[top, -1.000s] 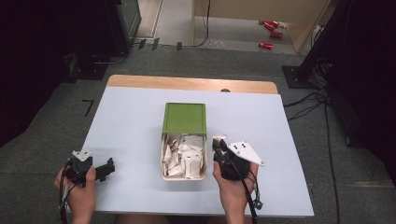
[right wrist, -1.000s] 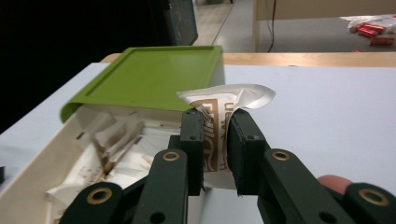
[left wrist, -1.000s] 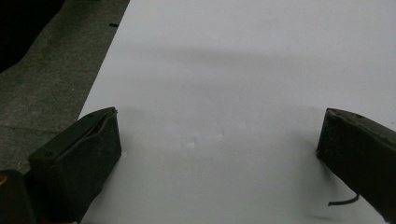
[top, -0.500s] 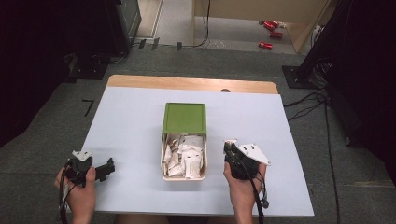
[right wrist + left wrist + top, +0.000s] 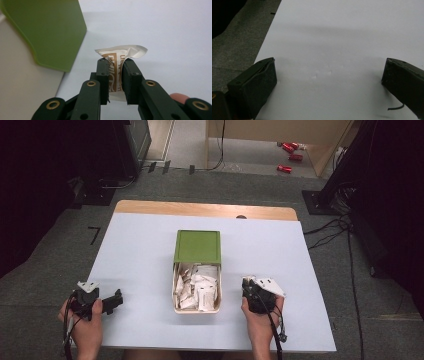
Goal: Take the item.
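Nearest the person, a packet [image 5: 117, 68] is pinched between the closed jaws of the right gripper [image 5: 115, 82], its printed white paper standing up above the pads. In the high view the right gripper [image 5: 259, 292] is seen just right of the box [image 5: 176, 295], clear of its rim and low over the table [image 5: 310, 320]. A second ago it was held at the box's edge over the packets; since then it has been drawn back and to the right, so the packet has been lifted out and carried over the bare table. From this it may be judged that the picking step is done and that a place to set the packet down is now wanted.

The left gripper [image 5: 102, 301] has not been moved: it is rested at the table's near left corner, jaws spread wide, nothing between them but the white surface [image 5: 337, 50].

Farther off, the remaining packets [image 5: 197, 287] are heaped in the open near half of the box, and the green lid [image 5: 197, 246] is slid over its far half.
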The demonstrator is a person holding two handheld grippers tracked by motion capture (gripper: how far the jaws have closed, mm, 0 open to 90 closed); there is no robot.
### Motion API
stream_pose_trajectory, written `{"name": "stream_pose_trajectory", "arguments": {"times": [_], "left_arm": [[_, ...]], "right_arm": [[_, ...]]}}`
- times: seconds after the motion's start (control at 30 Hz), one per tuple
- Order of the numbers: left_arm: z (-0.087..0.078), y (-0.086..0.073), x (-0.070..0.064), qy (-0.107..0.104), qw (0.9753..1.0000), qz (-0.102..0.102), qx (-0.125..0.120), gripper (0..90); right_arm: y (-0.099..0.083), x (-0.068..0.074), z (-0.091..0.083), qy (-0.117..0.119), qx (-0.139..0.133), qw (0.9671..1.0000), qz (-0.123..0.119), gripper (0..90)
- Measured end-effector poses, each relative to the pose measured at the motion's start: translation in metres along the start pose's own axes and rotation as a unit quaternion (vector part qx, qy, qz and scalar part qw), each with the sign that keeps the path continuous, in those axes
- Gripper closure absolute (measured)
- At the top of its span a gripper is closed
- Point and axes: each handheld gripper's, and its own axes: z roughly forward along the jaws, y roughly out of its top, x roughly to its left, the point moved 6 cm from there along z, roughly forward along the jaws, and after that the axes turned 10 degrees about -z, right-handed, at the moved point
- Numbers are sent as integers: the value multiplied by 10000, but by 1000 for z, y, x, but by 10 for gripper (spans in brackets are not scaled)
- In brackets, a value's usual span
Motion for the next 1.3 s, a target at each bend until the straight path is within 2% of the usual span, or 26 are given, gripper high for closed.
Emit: {"name": "stream_pose_trajectory", "arguments": {"times": [0.43,0.8,0.97,1.1,1.3], "left_arm": [[0,0,0,0,10000,-1,-1,0],[0,0,0,0,10000,0,0,0],[0,0,0,0,10000,-1,-2,0],[0,0,0,-1,10000,-1,-1,0],[0,0,0,1,10000,-1,-2,0]], "right_arm": [[-21,-3,15,90,349,9993,38,754],[-25,-4,18,68,396,9992,59,688],[-26,-7,17,18,414,9991,60,639],[-27,-9,15,-110,519,9986,18,562],[-24,-8,10,-68,506,9987,23,520]]}}
